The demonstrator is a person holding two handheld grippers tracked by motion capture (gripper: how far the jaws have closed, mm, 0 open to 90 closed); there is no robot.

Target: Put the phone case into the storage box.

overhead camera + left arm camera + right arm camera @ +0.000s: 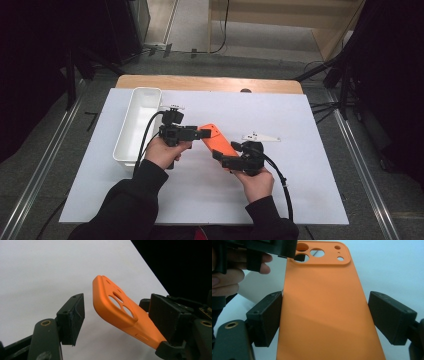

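Observation:
An orange phone case (pixel 216 140) with camera cut-outs hangs tilted above the white table, between both hands. My right gripper (pixel 223 159) is shut on its lower end, a pad on each long edge (pixel 325 297). My left gripper (pixel 202 133) stands open around the camera end. In the left gripper view the case (pixel 117 307) lies between the jaws (pixel 117 302), near the right-hand pad and clear of the left-hand one. In the right gripper view the case (pixel 322 305) runs up to the camera holes, where a jaw of the left gripper (pixel 279 247) crosses one corner.
A long white tray (pixel 146 90) stands at the left of the white sheet (pixel 300 175), just beyond my left hand. Dark floor and stands surround the table. Fingers of the person's left hand (pixel 227 282) show in the right gripper view.

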